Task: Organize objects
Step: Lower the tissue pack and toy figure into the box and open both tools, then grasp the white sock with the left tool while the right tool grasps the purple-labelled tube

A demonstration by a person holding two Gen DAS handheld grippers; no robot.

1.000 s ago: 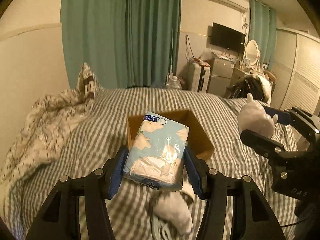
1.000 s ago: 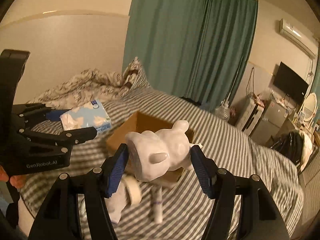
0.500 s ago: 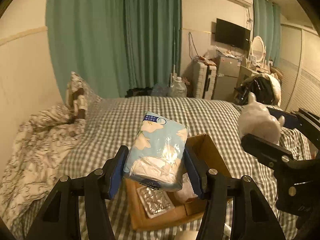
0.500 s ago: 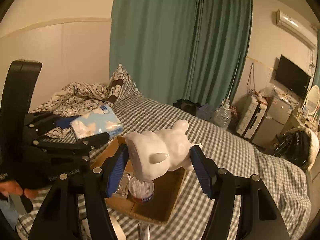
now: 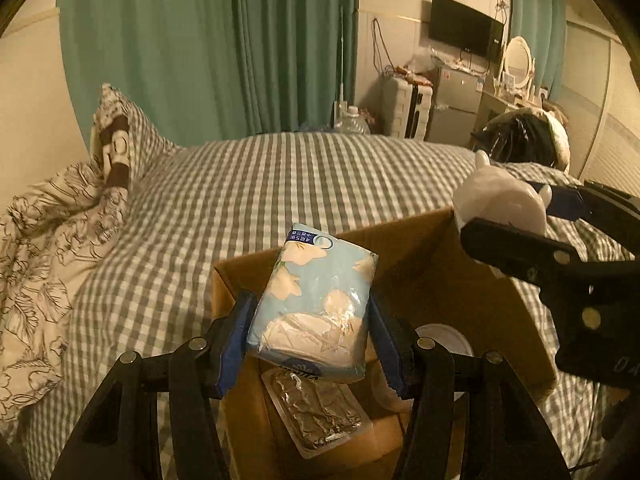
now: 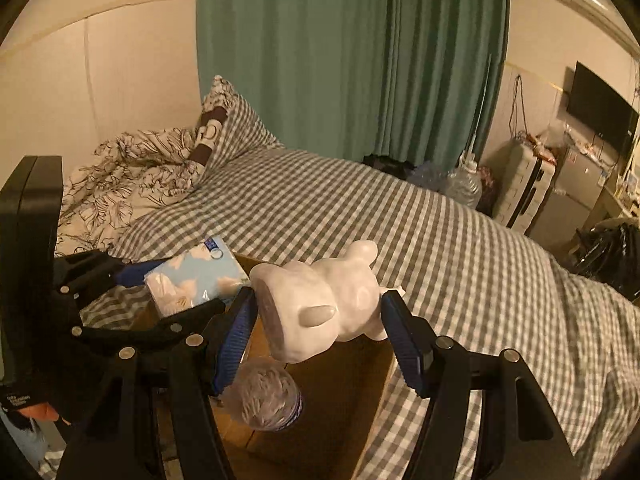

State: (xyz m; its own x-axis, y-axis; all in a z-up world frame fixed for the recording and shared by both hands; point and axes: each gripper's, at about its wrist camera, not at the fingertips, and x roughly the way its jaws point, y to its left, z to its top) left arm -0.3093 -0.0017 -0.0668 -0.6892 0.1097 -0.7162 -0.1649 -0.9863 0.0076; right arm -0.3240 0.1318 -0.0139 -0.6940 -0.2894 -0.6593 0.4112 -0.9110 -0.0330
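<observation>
My left gripper (image 5: 312, 340) is shut on a light blue tissue pack (image 5: 316, 304) and holds it over the open cardboard box (image 5: 448, 296) on the checked bed. The pack also shows in the right wrist view (image 6: 196, 280). My right gripper (image 6: 320, 332) is shut on a white animal figurine (image 6: 320, 304) above the box (image 6: 344, 392); the figurine also shows at the right of the left wrist view (image 5: 500, 204). Inside the box lie a foil blister pack (image 5: 316, 412) and a clear round container (image 6: 268, 400).
A checked bedspread (image 5: 280, 184) covers the bed. A floral duvet (image 5: 44, 256) and a pillow (image 6: 236, 128) lie at the left. Green curtains (image 6: 360, 52), a suitcase (image 6: 524, 188), a TV (image 5: 464, 26) and furniture stand beyond the bed.
Both grippers moved forward over the box with their objects still held. The box now lies directly below them and its contents are close.
</observation>
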